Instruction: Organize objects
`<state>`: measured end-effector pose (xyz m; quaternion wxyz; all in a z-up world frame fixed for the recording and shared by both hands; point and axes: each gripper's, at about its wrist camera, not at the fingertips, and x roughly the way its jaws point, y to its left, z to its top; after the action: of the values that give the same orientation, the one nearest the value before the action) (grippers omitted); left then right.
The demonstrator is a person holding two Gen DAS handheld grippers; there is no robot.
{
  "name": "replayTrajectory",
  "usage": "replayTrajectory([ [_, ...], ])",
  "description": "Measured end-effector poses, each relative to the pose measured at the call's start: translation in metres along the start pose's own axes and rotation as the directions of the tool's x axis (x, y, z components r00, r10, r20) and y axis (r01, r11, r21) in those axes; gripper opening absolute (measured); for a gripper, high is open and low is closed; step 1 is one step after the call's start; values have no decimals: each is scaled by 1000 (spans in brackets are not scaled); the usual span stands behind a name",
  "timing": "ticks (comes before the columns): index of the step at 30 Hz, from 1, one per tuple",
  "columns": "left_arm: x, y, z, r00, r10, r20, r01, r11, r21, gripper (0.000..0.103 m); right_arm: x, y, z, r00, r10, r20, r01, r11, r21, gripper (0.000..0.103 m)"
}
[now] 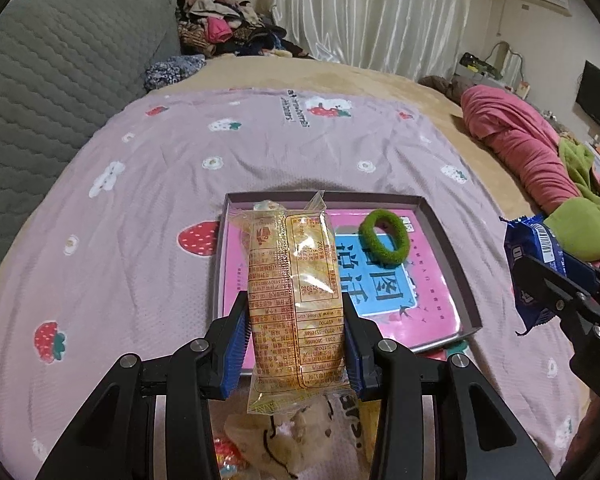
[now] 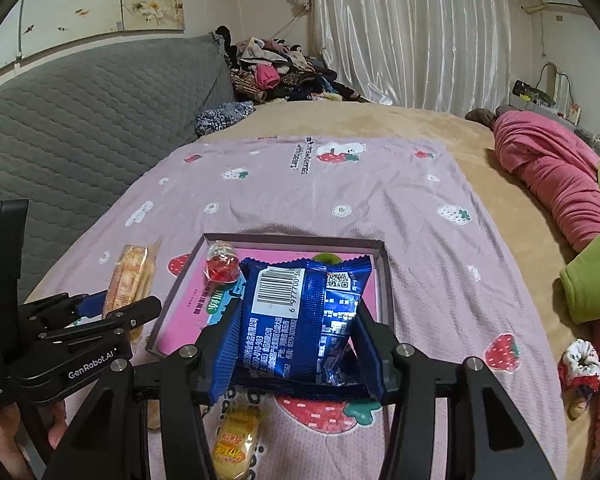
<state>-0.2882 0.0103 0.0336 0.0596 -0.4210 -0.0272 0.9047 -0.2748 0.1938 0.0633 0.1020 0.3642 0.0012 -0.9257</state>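
Left gripper point(image 1: 296, 316): jaws closed on a long yellow snack pack point(image 1: 292, 276), blue pads pressing both sides, pack pointing away from the camera and held above the near left part of the box point(image 1: 448, 240). Right gripper point(image 2: 298, 334): jaws closed on a blue snack bag point(image 2: 300, 316), barcode side up, held over the near edge of the same box.

The box is shallow, dark-rimmed, with a pink and blue printed bottom. A green hair tie point(image 1: 384, 236) lies flat in it, toward the far right side. A small red wrapped candy point(image 2: 222, 266) sits near the box's far left corner; can't tell whether it touches the wall.

The box sits on a pink strawberry-print cloth point(image 1: 140, 208) spread over a tan bed point(image 1: 380, 76). On the cloth just under the right gripper lies another yellow wrapped snack point(image 2: 238, 436). A white and red scrunchie point(image 2: 580, 364) sits at the cloth's right edge, well apart from the box. A grey quilted headboard point(image 1: 60, 80) is on the left, a rolled pink blanket point(image 1: 528, 148) on the right, a clothes pile point(image 1: 224, 28) at the far end.
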Motion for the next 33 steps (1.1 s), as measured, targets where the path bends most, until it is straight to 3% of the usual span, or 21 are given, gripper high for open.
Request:
replayTrajectory([
  [23,97,-6,0,997,-5,-82,5,1000,-1,43,119,-34,-37,998,-23,-51,26,998,63,52],
  [29,120,-11,-4,990,-5,-139,4,1000,-5,43,138,-43,-44,995,-33,-92,39,998,59,52],
  [33,126,-10,-8,990,-3,-138,1,1000,-14,43,139,-49,-47,995,-35,-93,41,997,71,52],
])
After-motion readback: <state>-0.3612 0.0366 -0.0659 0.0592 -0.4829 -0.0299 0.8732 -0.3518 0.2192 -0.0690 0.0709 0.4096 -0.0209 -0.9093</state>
